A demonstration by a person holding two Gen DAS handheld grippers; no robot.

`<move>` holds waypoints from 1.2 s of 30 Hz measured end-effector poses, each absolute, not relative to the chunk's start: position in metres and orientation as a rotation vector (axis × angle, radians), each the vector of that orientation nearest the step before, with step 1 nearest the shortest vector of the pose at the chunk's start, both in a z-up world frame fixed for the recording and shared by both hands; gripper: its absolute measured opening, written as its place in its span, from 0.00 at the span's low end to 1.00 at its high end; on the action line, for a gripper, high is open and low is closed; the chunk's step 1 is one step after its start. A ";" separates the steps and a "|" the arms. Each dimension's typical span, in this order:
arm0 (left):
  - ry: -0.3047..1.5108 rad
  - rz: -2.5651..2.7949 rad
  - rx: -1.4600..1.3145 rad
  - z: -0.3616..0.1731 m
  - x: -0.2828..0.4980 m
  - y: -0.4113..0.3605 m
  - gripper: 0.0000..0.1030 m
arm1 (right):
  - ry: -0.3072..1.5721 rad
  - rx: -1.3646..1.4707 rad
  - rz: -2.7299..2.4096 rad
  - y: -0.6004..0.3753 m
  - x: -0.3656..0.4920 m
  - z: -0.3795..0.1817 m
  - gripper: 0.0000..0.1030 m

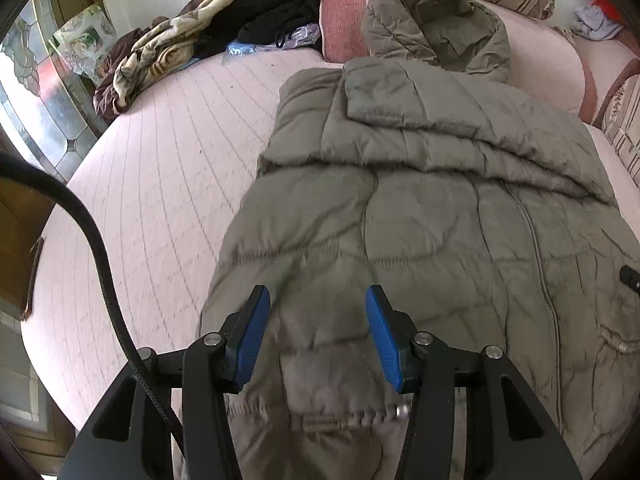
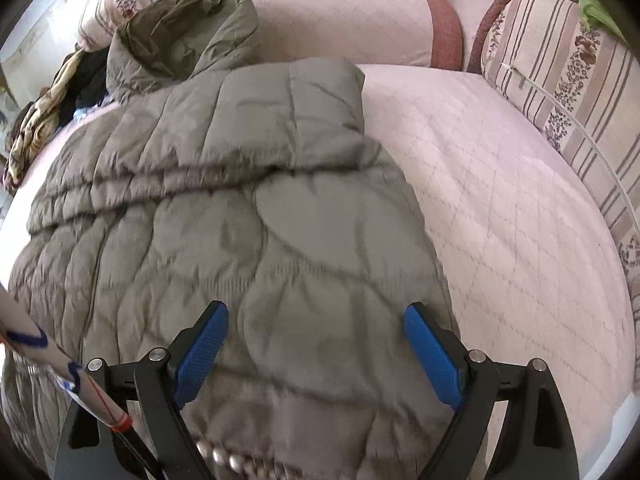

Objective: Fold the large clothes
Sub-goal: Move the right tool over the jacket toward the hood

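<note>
Left wrist view: my left tool (image 1: 318, 300) released, blue pads apart, over near hem of olive puffer coat (image 1: 420, 208). Coat lies flat on pink bed (image 1: 160, 184), sleeves folded across chest, hood (image 1: 440, 24) at far end against pillows. Clothes pile (image 1: 192, 36) far left. Right wrist view: my right tool (image 2: 316, 316) released, spread wide over coat's near right part.

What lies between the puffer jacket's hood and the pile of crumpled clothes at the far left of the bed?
In the left wrist view, a reddish-pink bolster cushion lies between the hood and the clothes pile.
</note>
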State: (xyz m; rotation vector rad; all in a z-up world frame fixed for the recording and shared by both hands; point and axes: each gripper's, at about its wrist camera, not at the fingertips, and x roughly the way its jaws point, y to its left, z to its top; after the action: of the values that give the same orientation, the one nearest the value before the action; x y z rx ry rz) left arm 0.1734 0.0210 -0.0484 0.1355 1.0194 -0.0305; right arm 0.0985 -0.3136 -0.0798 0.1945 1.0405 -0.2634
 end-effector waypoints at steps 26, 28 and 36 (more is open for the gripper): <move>1.028 -0.073 0.029 -0.035 0.114 0.050 0.51 | 1.125 0.172 -0.080 -0.223 0.001 -0.030 0.91; 1.000 -0.080 0.012 -0.023 0.123 0.052 0.54 | 1.069 0.143 -0.067 -0.210 0.011 -0.001 0.91; 0.937 -0.114 -0.050 0.001 0.172 0.054 0.61 | 0.907 0.056 -0.040 -0.162 0.110 0.092 0.91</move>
State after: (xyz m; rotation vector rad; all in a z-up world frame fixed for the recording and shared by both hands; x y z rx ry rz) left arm 0.1723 0.0542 0.0010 -0.0500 0.9369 -0.1137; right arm 0.1096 -0.1620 0.0922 0.0564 0.9065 -0.0402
